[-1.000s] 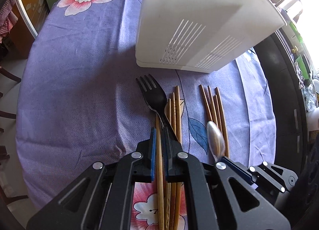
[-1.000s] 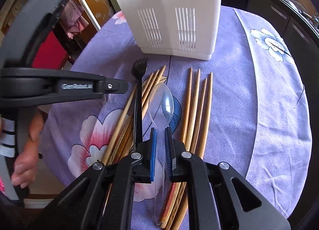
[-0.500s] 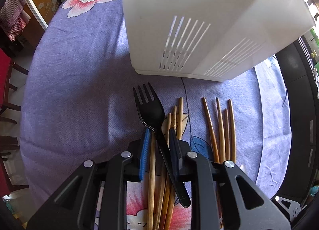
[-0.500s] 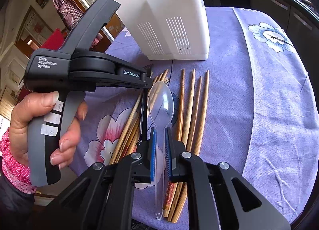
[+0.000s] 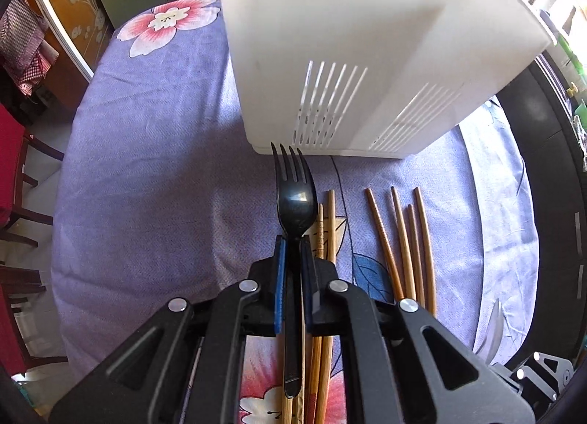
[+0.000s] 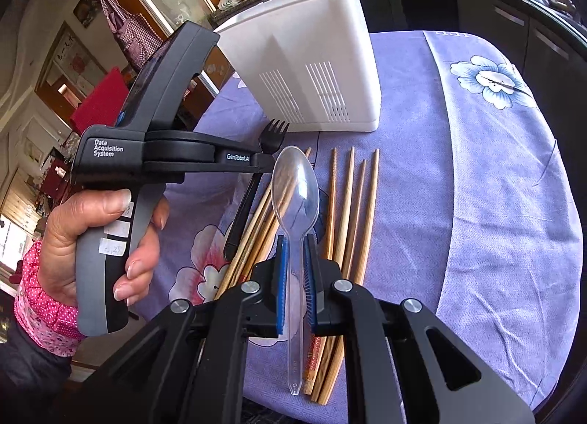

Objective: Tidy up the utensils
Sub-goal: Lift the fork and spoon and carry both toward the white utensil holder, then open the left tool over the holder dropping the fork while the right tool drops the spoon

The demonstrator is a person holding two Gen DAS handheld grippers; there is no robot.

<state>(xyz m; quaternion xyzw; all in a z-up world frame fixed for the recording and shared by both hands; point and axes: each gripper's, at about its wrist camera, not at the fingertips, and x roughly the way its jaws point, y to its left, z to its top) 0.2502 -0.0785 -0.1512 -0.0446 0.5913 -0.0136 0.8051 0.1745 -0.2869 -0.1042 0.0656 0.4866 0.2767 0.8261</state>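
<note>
On my left, the left tool [image 5: 293, 247] is clamped on the black fork [image 5: 295, 200], lifted with its tines just short of the white caddy [image 5: 367, 57]. Next over, loose chopsticks [image 6: 352, 196] lie in two bunches on the purple-clothed worktop [image 6: 477, 203]. On my right, the right tool [image 6: 296, 251] pinches the clear spoon [image 6: 295, 185] by its handle, held up off the worktop. I judge the job barely begun: I can't see inside the caddy, and nothing has gone in that I can see.
</note>
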